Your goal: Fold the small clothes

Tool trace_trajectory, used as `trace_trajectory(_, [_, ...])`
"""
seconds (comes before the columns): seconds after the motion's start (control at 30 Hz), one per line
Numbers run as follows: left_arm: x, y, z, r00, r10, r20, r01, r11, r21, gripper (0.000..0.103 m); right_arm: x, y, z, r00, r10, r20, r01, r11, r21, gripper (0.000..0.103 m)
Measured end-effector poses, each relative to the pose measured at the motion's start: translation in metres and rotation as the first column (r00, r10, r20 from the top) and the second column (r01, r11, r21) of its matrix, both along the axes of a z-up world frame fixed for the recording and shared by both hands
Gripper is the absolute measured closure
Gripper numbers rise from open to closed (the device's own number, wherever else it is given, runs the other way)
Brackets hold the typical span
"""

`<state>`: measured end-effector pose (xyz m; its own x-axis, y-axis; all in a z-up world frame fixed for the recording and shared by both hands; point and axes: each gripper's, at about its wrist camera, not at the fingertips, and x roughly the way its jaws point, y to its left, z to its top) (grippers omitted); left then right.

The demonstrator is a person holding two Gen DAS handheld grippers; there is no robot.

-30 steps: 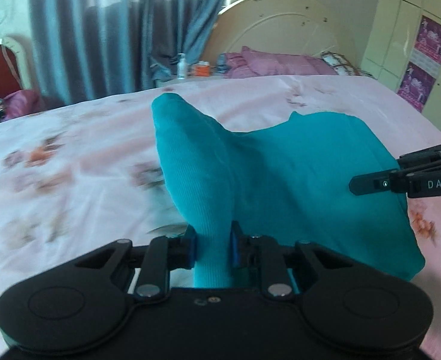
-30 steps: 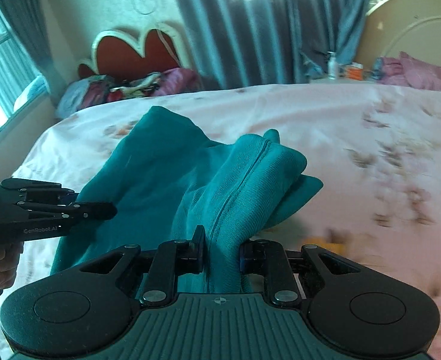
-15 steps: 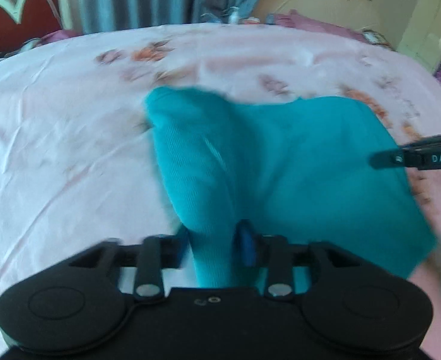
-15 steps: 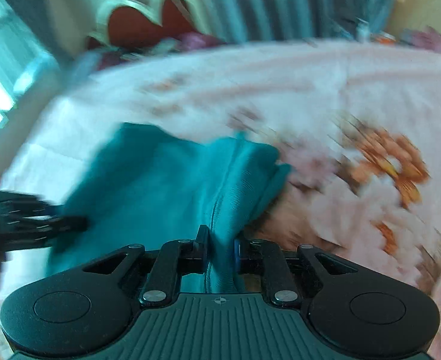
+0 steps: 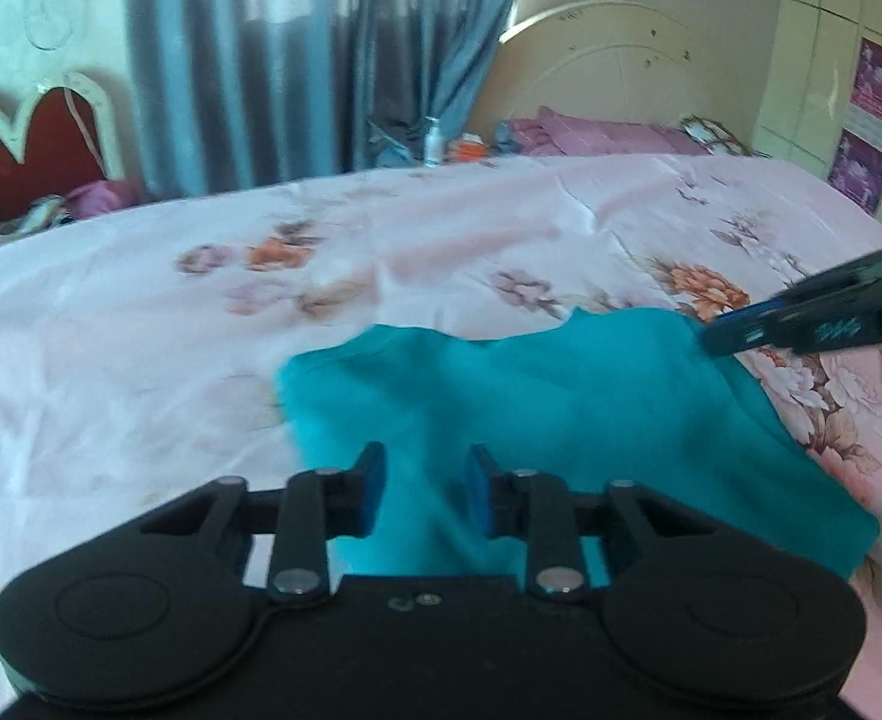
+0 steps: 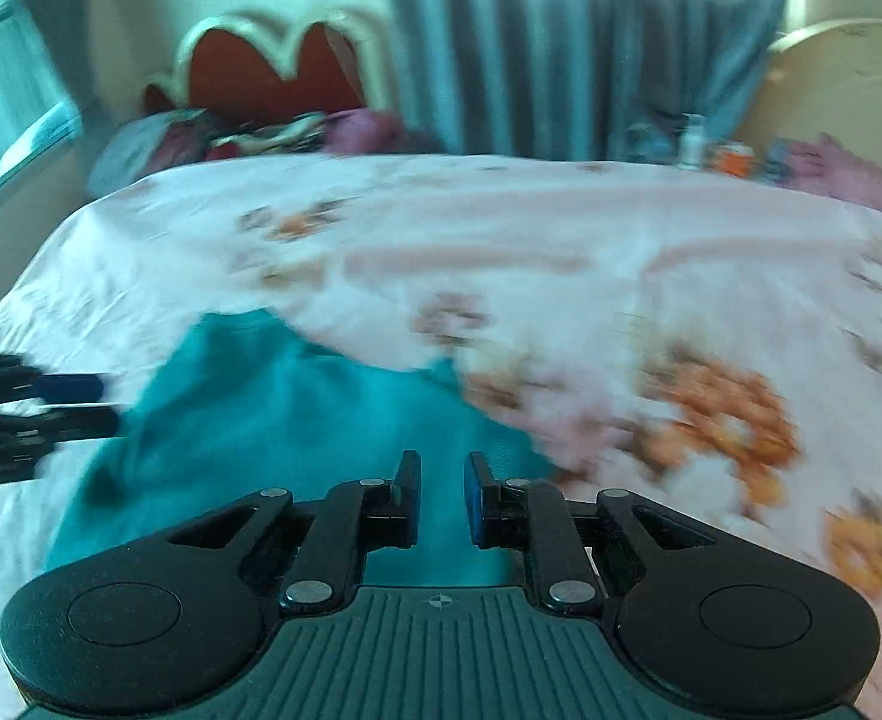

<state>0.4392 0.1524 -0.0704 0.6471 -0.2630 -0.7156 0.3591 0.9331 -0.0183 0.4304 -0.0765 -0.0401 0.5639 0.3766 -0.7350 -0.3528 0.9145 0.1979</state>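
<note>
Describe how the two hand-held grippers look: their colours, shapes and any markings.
The left gripper is matt black, with two round lobes, silver pivot pins and blue pads. The right gripper has the same black lobes and pins, plus a ribbed grey-green centre bearing a small crosshair mark. Seen from the left wrist camera, its side shows blurred white lettering.

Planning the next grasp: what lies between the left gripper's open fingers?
In the left wrist view, only the teal knit garment shows between the left gripper fingers, lying on the floral bedsheet.
</note>
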Motion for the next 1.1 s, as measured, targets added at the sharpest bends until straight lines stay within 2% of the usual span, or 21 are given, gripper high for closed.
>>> trace_trajectory(0.03, [0.006, -0.006, -0.008, 1.0, 0.001, -0.02, -0.001, 1.0, 0.001, 0.076, 0.008, 0.008, -0.012, 1.0, 0.01, -0.02, -0.011, 0.999, -0.042, 0.087])
trace_trajectory(0.1, [0.014, -0.014, -0.026, 0.997, 0.017, -0.075, -0.012, 0.998, 0.066, 0.076, 0.02, 0.009, -0.037, 0.998, -0.011, -0.061, 0.004, 0.993, -0.12, 0.087])
trace_trajectory(0.13, [0.012, -0.014, -0.032, 0.997, 0.018, -0.075, -0.013, 0.998, 0.069, 0.075, 0.022, 0.005, -0.039, 0.998, -0.019, -0.052, 0.014, 0.995, -0.094, 0.088])
trace_trajectory(0.2, [0.009, -0.009, -0.029, 0.997, 0.024, -0.07, -0.02, 0.998, 0.052, 0.075, 0.021, 0.006, -0.033, 0.998, -0.023, -0.065, 0.016, 0.994, -0.11, 0.088])
trace_trajectory(0.3, [-0.008, 0.001, -0.016, 0.999, 0.026, -0.048, -0.024, 0.999, 0.024, 0.075, 0.0, 0.005, -0.014, 0.999, -0.005, -0.033, 0.001, 0.991, -0.133, 0.088])
trace_trajectory(0.43, [-0.048, 0.009, 0.003, 1.0, 0.007, -0.01, -0.007, 0.999, -0.037, 0.073, -0.056, 0.01, 0.005, 0.992, 0.118, -0.039, -0.122, 0.987, -0.108, 0.088])
trace_trajectory(0.53, [-0.078, 0.005, 0.001, 1.0, -0.001, -0.009, 0.001, 1.0, -0.031, 0.073, -0.087, 0.016, -0.002, 0.982, 0.177, -0.071, -0.186, 0.971, -0.151, 0.088])
trace_trajectory(0.63, [-0.096, 0.006, -0.015, 0.999, 0.033, -0.042, -0.033, 0.999, 0.016, 0.075, -0.095, 0.011, -0.021, 0.983, 0.16, -0.09, -0.178, 0.954, -0.24, 0.088])
trace_trajectory(0.7, [-0.103, 0.01, -0.021, 0.996, 0.075, -0.052, -0.075, 0.997, 0.006, 0.074, -0.094, 0.0, -0.022, 0.989, 0.109, -0.101, -0.128, 0.971, -0.203, 0.088])
trace_trajectory(0.73, [-0.105, 0.011, -0.022, 0.995, 0.089, -0.049, -0.089, 0.996, 0.003, 0.074, -0.094, -0.001, -0.023, 0.991, 0.091, -0.1, -0.111, 0.971, -0.212, 0.088])
trace_trajectory(0.9, [-0.109, 0.003, -0.023, 0.988, 0.15, -0.039, -0.149, 0.988, 0.028, 0.074, -0.093, -0.004, -0.031, 0.994, 0.068, -0.09, -0.084, 0.981, -0.177, 0.088])
trace_trajectory(1.0, [-0.11, -0.002, -0.023, 0.984, 0.177, -0.035, -0.175, 0.983, 0.049, 0.075, -0.097, -0.01, -0.027, 0.995, 0.046, -0.091, -0.059, 0.987, -0.149, 0.088])
trace_trajectory(1.1, [-0.115, -0.006, -0.015, 0.979, 0.203, -0.027, -0.2, 0.977, 0.067, 0.076, -0.109, -0.019, -0.008, 0.998, 0.03, -0.06, -0.036, 0.994, -0.103, 0.088])
